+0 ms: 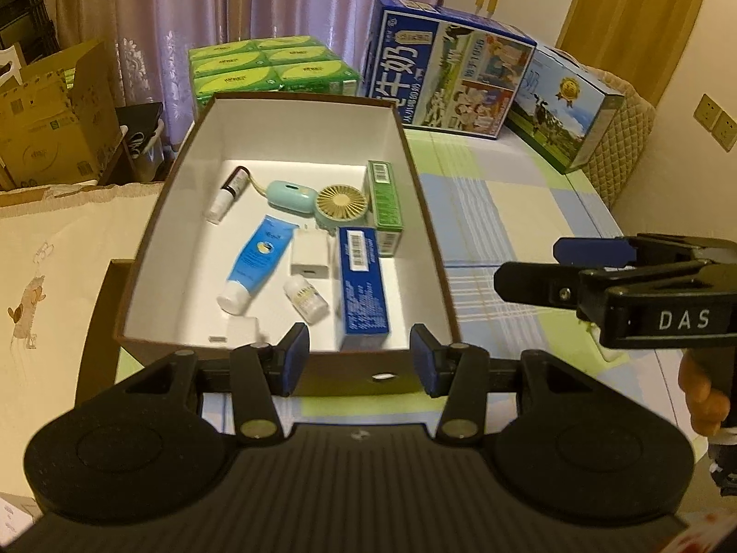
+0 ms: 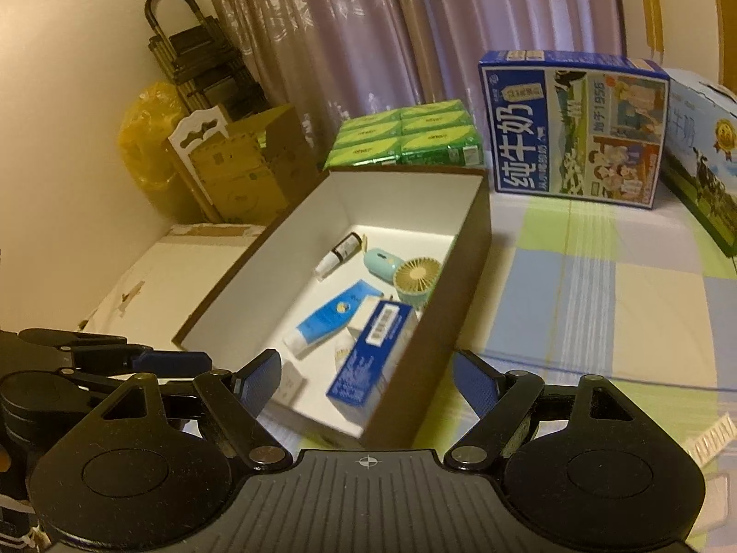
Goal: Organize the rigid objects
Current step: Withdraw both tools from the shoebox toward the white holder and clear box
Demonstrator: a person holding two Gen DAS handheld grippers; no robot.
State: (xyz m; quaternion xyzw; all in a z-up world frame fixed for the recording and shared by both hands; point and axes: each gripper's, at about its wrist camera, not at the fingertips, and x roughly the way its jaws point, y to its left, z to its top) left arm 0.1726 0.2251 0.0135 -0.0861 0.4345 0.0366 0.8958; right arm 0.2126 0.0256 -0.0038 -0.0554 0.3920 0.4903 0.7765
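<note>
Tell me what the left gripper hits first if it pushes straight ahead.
Probably the near wall of the brown box: the left gripper, open and empty, points straight at it. If it clears the rim, the blue carton comes next; depth is unclear.

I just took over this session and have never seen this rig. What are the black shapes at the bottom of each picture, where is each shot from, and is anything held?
Each picture comes from a fisheye camera on a handheld gripper, looking along its two blue-padded fingers. There is no robot arm: a person holds one in each hand. The left gripper and the right gripper are both open and hold nothing. Ahead is a brown box on a checked tablecloth. Inside lie a blue carton, a green carton, a blue tube, a small fan, a white charger and small bottles. Milk cartons stand behind.
</note>
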